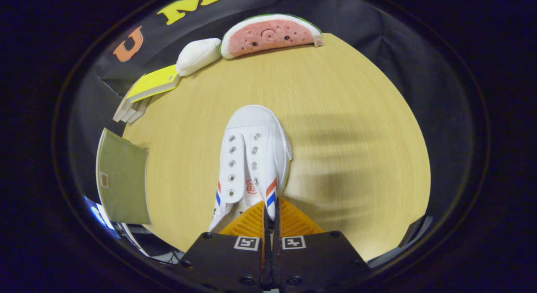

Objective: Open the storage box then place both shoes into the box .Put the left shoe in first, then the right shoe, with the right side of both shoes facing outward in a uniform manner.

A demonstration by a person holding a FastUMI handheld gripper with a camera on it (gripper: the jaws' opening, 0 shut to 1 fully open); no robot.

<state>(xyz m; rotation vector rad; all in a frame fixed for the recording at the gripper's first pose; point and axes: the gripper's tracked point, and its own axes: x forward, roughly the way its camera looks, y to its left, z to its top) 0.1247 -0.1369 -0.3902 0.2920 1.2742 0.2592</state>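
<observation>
The gripper (pixel 271 211) pinched the side wall of a white shoe (pixel 251 158), fingers nearly together, the toe pointing away over the wooden table (pixel 356 116). Beyond lay a watermelon plush (pixel 270 35), a white cushion (pixel 198 54) and stacked booklets (pixel 144 93).

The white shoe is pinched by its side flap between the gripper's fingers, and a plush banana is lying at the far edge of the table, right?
Almost. The gripper view shows the gripper shut on the white shoe, its fingers pinching the side flap. But the toy at the far edge of the table is a plush watermelon slice, not a banana.
</observation>
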